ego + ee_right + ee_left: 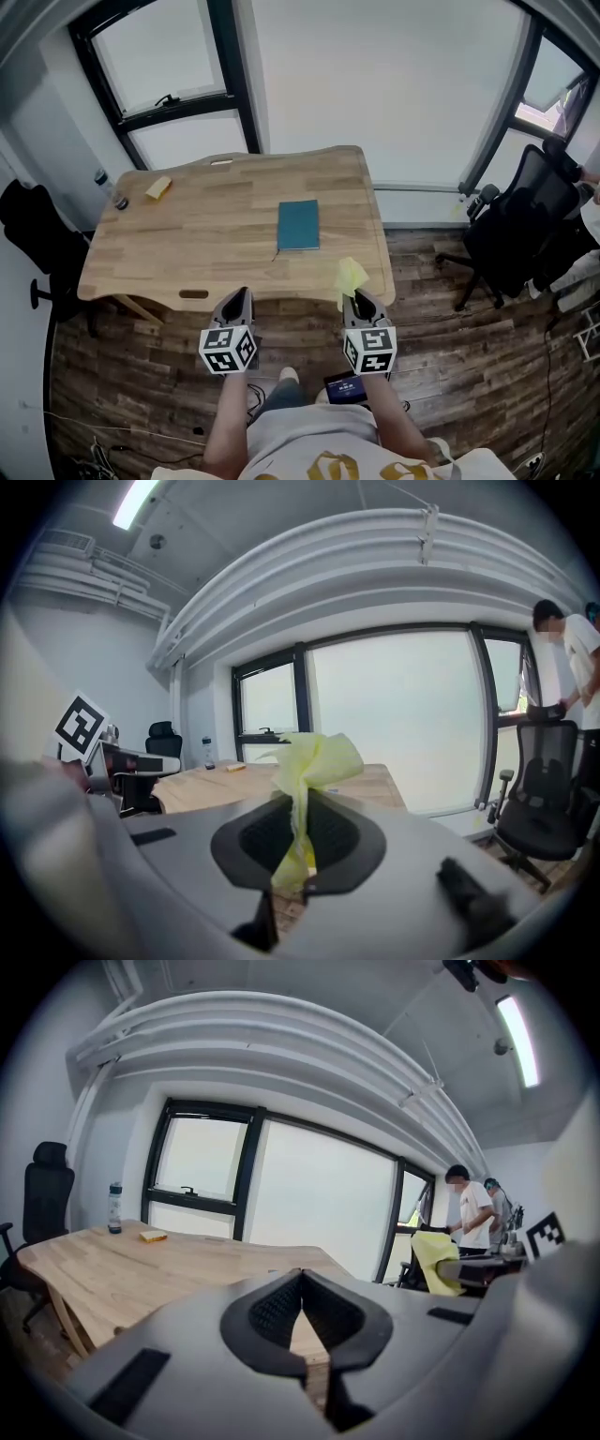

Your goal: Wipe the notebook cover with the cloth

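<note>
A teal notebook (298, 225) lies flat on the wooden table (216, 239), right of its middle. My right gripper (359, 300) hangs at the table's near right edge, shut on a yellow cloth (349, 277) that sticks up from its jaws. In the right gripper view the cloth (311, 766) is pinched between the pads. My left gripper (238, 302) is shut and holds nothing, in front of the table's near edge; its pads meet in the left gripper view (300, 1281). The cloth (437, 1260) also shows there at the right.
A yellow sponge (157, 187) and a water bottle (111, 190) stand at the table's far left. A black office chair (520, 230) is to the right, another chair (37, 239) to the left. Windows run behind the table. A person (473, 1213) stands beyond the right chair.
</note>
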Demonstrator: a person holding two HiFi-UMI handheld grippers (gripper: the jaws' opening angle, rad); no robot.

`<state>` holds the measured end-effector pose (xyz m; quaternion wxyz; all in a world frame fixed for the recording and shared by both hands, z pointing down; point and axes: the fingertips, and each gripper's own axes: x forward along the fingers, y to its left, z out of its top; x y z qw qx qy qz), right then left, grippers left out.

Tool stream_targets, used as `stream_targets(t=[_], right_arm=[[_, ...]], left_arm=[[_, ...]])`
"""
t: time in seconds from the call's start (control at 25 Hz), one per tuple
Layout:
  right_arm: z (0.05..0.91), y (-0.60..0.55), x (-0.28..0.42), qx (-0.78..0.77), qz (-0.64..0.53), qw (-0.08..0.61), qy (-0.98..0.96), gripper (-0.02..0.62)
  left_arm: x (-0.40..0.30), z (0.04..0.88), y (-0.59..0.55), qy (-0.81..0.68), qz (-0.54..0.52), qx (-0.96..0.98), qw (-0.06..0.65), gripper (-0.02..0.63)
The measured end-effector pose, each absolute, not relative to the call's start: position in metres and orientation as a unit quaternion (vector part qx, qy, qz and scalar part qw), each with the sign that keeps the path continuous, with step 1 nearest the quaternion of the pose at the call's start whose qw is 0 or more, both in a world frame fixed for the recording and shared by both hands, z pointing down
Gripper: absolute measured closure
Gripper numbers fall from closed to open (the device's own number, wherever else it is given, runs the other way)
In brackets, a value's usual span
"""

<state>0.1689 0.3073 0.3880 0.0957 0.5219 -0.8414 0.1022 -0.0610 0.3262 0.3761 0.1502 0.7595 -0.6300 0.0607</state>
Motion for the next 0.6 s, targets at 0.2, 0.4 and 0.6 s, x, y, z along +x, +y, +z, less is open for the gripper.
stream_targets(t=[0.2,0.4,0.6], right_arm=[[0.396,0.289,0.170,0.526,0.109,0.096,-0.838,0.558],[0.402,0.252,0.165,0.528,0.111,0.100,-0.836,0.558],[0.414,0.193,0.159,0.539,0.112,0.118,-0.827,0.558]], left_arm=[[-0.062,0.384,0.310,-0.620,0.048,0.763,0.177,0.592],[-0.065,0.391,0.269,-0.607,0.024,0.767,0.207,0.592],[-0.070,0.402,0.200,-0.593,0.020,0.775,0.216,0.592]])
